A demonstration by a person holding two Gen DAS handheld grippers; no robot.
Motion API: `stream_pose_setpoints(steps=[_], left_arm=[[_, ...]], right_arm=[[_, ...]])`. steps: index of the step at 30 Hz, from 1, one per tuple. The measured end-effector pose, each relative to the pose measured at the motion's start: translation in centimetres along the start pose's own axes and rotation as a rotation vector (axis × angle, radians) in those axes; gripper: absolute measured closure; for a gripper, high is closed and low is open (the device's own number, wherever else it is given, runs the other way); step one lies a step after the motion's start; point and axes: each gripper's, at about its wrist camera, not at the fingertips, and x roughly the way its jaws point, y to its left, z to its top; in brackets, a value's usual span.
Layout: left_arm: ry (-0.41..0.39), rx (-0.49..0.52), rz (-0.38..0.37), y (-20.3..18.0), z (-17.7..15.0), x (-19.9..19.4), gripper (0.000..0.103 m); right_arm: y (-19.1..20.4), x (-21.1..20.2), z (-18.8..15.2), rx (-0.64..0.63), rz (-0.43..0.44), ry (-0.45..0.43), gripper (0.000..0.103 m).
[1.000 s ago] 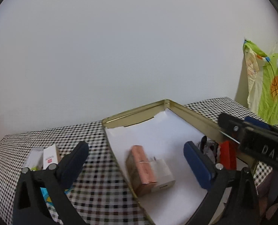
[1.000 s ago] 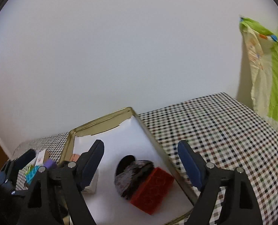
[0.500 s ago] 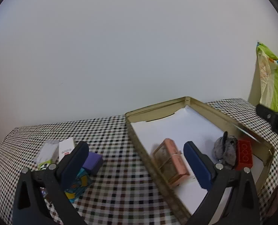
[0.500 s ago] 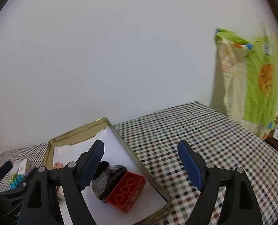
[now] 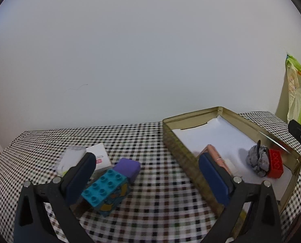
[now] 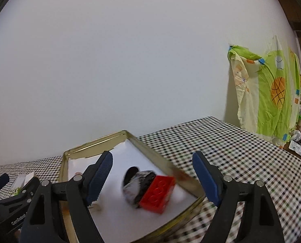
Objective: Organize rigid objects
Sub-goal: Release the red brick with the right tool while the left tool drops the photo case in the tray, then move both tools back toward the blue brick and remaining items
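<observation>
A gold metal tin point(image 5: 241, 119) lined with white paper holds a pink box point(image 5: 216, 154), a grey stone point(image 5: 258, 161) and a red brick point(image 5: 275, 163). To its left on the checked cloth lie a teal brick point(image 5: 103, 188), a purple block point(image 5: 128, 167), a white box point(image 5: 99, 156) and a clear packet point(image 5: 71, 158). My left gripper point(image 5: 146, 180) is open and empty, the teal brick just inside its left finger. My right gripper point(image 6: 154, 178) is open and empty above the tin point(image 6: 93, 143), over the red brick point(image 6: 157, 192) and stone point(image 6: 136, 186).
A checked tablecloth point(image 6: 241, 151) covers the table, which stands against a white wall. A green and yellow patterned cloth point(image 6: 272, 93) hangs on the wall at the right, with small items point(image 6: 300, 145) on a surface beneath it.
My left gripper has swung left from over the tin to the loose blocks on the cloth. My right gripper has drawn back a little, still over the tin.
</observation>
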Motion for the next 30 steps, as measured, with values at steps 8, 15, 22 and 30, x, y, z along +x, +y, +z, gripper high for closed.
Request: stream_pose_setpoints(steps=[8, 15, 22, 30], left_arm=[[-0.007, -0.015, 0.019, 3.5, -0.3, -1.0, 0.001], [0.018, -0.066, 0.038, 7.3, -0.6, -0.6, 0.001], [0.024, -0.082, 0.078, 10.4, -0.8, -0.1, 0.001], [0.048, -0.117, 0.133, 14.9, -1.1, 1.0, 0.001]], right_arm=[[4.1, -1.4, -1.2, -0.018, 0.011, 0.003, 0.02], [7.5, -2.3, -2.0, -0.03, 0.061, 0.02, 0.02], [11.0, -2.6, -2.6, -0.059, 0.109, 0.035, 0.02], [13.8, -2.2, -3.2, -0.09, 0.159, 0.075, 0.02]])
